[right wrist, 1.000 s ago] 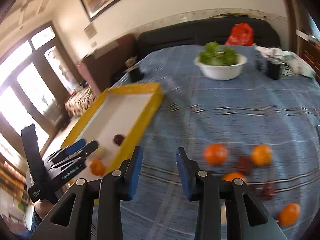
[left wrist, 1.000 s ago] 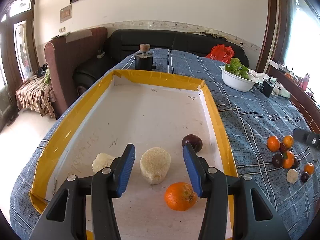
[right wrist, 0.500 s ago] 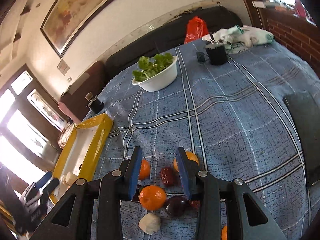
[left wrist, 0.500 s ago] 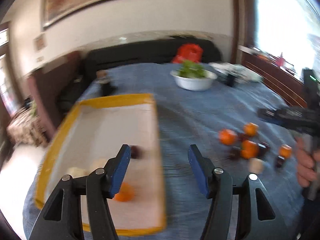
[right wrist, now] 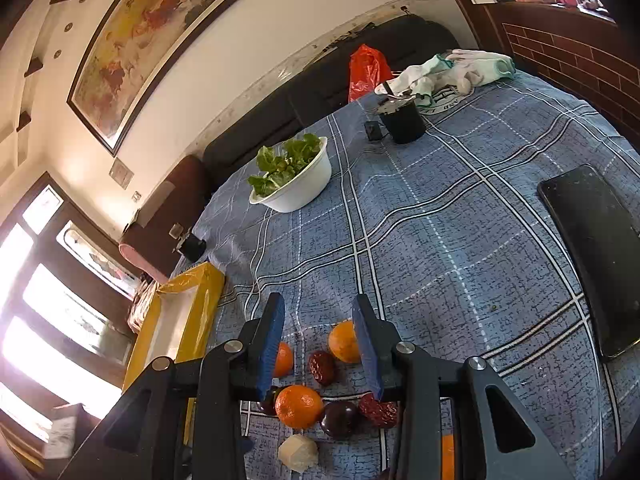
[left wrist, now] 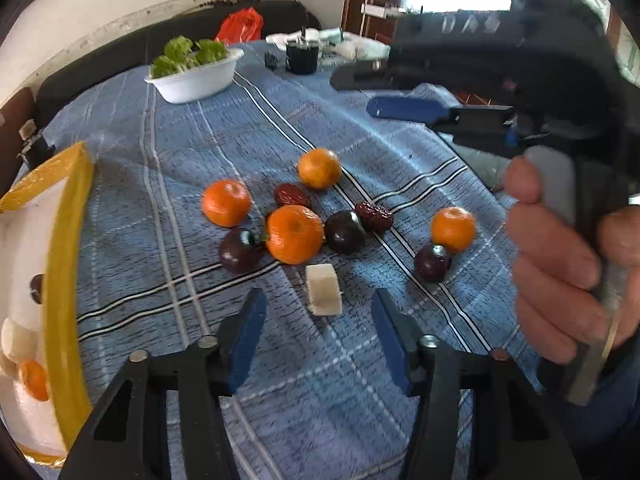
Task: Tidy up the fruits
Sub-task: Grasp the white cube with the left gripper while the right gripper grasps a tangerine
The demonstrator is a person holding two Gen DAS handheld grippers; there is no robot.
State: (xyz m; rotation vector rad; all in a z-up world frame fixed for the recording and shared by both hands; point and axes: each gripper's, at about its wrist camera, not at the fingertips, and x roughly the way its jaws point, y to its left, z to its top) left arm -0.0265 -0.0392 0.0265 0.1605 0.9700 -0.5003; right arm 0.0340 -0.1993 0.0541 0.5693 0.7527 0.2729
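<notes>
Loose fruit lies on the blue checked cloth: several oranges, dark plums, red dates and a white chunk. My left gripper hovers low over the cloth, its jaws closing. The white chunk sits between its tips, untouched by the pads. My right gripper, held by a hand, hangs above the pile, open at a narrow gap, gripping nothing. A date and an orange show beneath it. The yellow-rimmed tray at the left holds an orange, a plum and white pieces.
A white bowl of greens stands at the back of the table, with a black cup and gloves beyond it. A black phone lies at the right edge. A dark sofa runs behind the table.
My left gripper swung from over the tray to the loose fruit, widening and then narrowing its jaws. The right gripper came down over the fruit pile and tilted.
</notes>
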